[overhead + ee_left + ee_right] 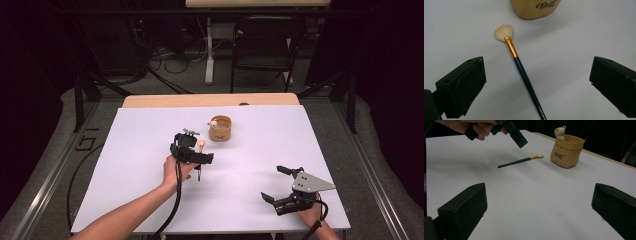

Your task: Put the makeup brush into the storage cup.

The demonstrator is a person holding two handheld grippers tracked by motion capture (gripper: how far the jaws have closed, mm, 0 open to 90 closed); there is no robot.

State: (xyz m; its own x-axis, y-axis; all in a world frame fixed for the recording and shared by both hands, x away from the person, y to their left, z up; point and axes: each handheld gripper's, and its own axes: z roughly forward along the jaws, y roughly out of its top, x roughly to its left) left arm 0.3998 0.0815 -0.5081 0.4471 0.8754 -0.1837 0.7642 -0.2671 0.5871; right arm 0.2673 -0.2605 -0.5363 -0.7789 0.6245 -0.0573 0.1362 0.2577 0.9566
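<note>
The left tool (192, 150) hovers over the middle of the counter (140, 150), its jaws spread wide with nothing between the pads; in the left gripper view they stand on either side of the brush (524, 75), well clear of it and above it. The brush lies flat on the white surface, untouched, its dark handle running toward the person's edge and its pale fan of bristles (503, 32) pointing toward the far edge. Just beyond the bristles, near but apart from them, stands the tan bag-shaped holder (220, 129) with a small bear figure (559, 131) on its rim, upright, toward the far edge of the counter at mid-width. The inside of the holder cannot be made out. The right tool (287, 187) hangs low by the near right corner, jaws likewise parted and empty, well apart from both items. Assessment: the work appears to be at its opening stage. The approach to the brush looks complete and alignment over the handle is good, but no grasp is made. Judged outstanding: lowering and closing on the handle, lifting, and presumably carrying the brush to the holder and standing it inside. The right tool has no evident part so far.
</note>
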